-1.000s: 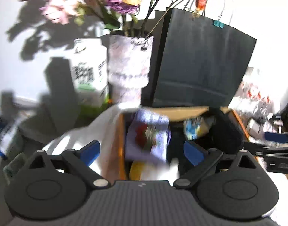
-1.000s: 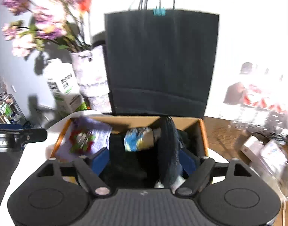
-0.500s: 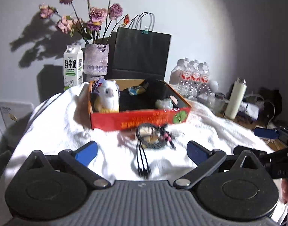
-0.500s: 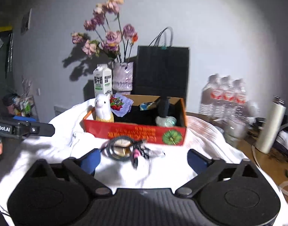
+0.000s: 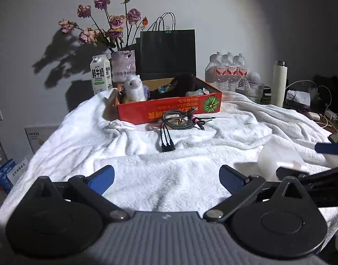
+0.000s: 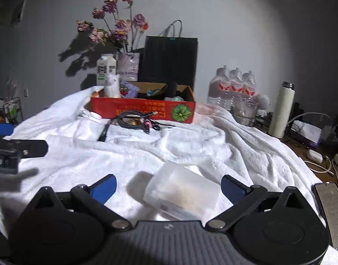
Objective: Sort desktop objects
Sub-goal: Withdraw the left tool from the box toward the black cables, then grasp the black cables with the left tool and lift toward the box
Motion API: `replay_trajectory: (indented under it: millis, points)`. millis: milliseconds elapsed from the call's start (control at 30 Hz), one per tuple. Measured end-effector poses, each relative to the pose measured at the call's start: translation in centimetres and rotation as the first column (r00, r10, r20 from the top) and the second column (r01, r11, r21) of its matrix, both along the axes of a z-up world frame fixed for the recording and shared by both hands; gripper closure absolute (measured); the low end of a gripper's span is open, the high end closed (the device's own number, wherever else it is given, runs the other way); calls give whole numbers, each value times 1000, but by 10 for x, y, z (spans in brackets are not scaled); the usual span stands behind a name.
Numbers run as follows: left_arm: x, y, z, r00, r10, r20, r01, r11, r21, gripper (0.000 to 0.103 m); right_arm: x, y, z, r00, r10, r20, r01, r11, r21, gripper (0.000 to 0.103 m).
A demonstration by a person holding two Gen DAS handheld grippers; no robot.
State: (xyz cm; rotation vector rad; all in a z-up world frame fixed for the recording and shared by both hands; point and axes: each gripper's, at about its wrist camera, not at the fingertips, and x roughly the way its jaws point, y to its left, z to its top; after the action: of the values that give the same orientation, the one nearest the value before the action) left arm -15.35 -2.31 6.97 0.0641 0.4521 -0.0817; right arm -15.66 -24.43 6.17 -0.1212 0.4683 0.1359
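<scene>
Translucent plastic is what lies nearest: a frosted box point(image 6: 182, 193) on its side on the white towel point(image 6: 213, 145), right between the spread jaws of the right gripper point(image 6: 169, 186), whose pads stand clear of it on both sides. The left gripper point(image 5: 166, 175) is spread as well, with only towel between its fingers. This looks like the approach to a pick, with the box as the next item to sort; the next move calls for pushing the right gripper forward so the pads flank the box's flat sides, then closing. The box is cloudy, soft-edged and tilted, with a brownish smudge showing through, so it may slip or crush. Farther off, a coil of cables point(image 5: 180, 121) lies just in front of the red carton point(image 5: 169, 108), which holds a plush toy point(image 5: 134, 88).
</scene>
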Motion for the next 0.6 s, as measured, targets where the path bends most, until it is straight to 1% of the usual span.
replay_trajectory:
  millis: [100,200,267,333,367,400,433,533,567,600]
  points:
    - [5,1,-5,1000,9,-12,-9,1000,-23,0,6,-2,-10,998,-40,-38,40,999,-7,2]
    - [19,5,-14,999,19,-49,-21,999,-49,0,16,-4,-19,996,-56,-64,58,998,32,2]
    - [32,6,-16,999,16,-52,-19,997,-72,0,26,-4,-25,993,-73,-91,78,996,46,2]
    - [51,6,-16,999,1,-51,-5,998,-70,8,34,-1,-31,991,-86,-103,92,994,52,2]
    - [63,5,-16,999,-3,-48,0,998,-64,16,37,0,-33,990,-96,-102,101,994,49,2]
    - [75,5,-16,999,4,-52,-7,998,-57,20,41,2,-34,990,-100,-100,106,993,46,2]
    - [87,4,-15,998,5,-56,-8,998,-58,21,45,3,-35,990,-98,-97,103,994,43,2]
    - [129,4,-12,998,-4,-62,-1,997,-81,24,60,4,-35,991,-89,-103,94,994,46,7]
    - [144,4,-11,998,-16,-61,11,996,-87,25,66,3,-35,991,-88,-105,95,994,55,15]
    - [159,4,-12,997,-35,-66,29,995,-94,26,71,2,-35,990,-85,-108,93,993,67,17]
